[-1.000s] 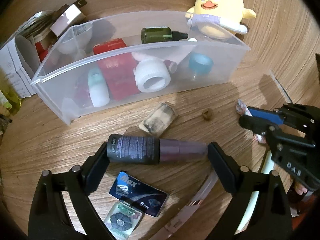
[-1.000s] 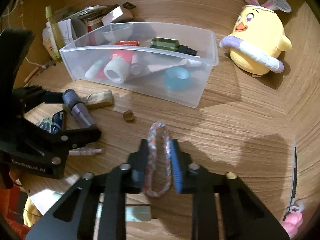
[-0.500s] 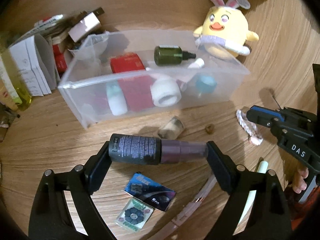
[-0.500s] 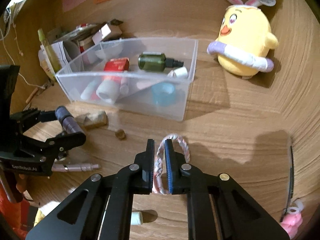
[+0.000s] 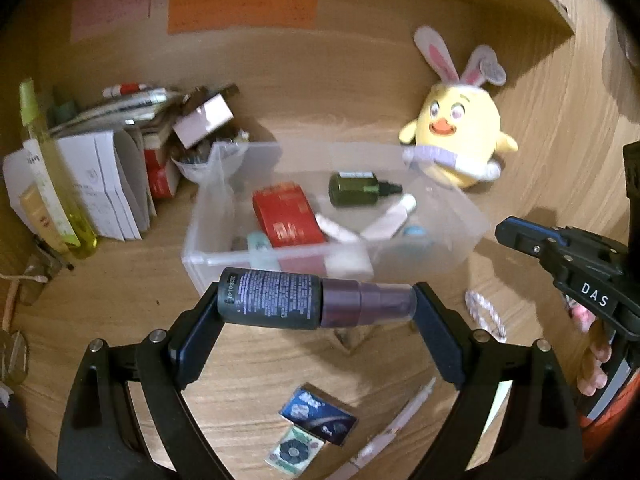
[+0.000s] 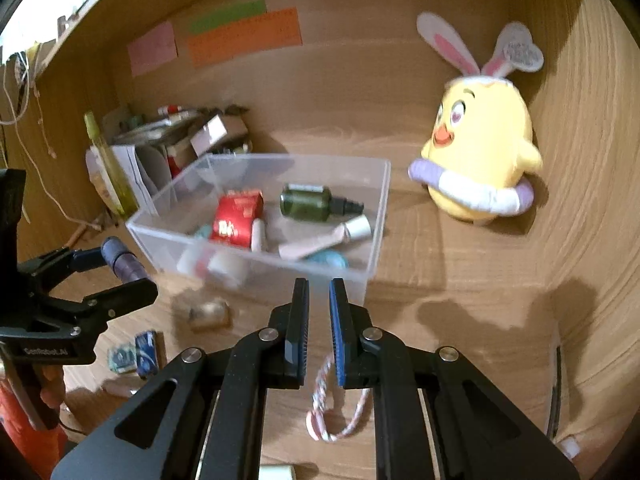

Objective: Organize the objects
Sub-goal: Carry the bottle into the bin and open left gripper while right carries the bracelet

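My left gripper [image 5: 316, 312] is shut on a dark spray bottle [image 5: 304, 304] with a purple cap, held crosswise above the table just in front of the clear plastic bin [image 5: 200, 256]. The bottle also shows in the right wrist view [image 6: 122, 262]. The bin [image 6: 376, 216] holds a green bottle [image 6: 306, 202], a red box [image 6: 236, 218], tubes and a blue tape roll. My right gripper [image 6: 319, 324] is raised, its jaws nearly closed with a narrow gap and nothing between them. The braided pink-white bracelet [image 6: 340, 412] lies on the table below it, also visible in the left wrist view [image 5: 486, 314].
A yellow chick plush [image 6: 480, 160] stands right of the bin. Boxes, papers and a yellow-green bottle [image 5: 52, 176] crowd the back left corner. A blue card [image 5: 318, 420], a small packet [image 5: 294, 450], a pink tube [image 5: 392, 428] and a wrapped block [image 6: 210, 314] lie on the table.
My left gripper has lifted the spray bottle and tilted toward the bin. My right gripper has risen off the bracelet, which stays on the table.
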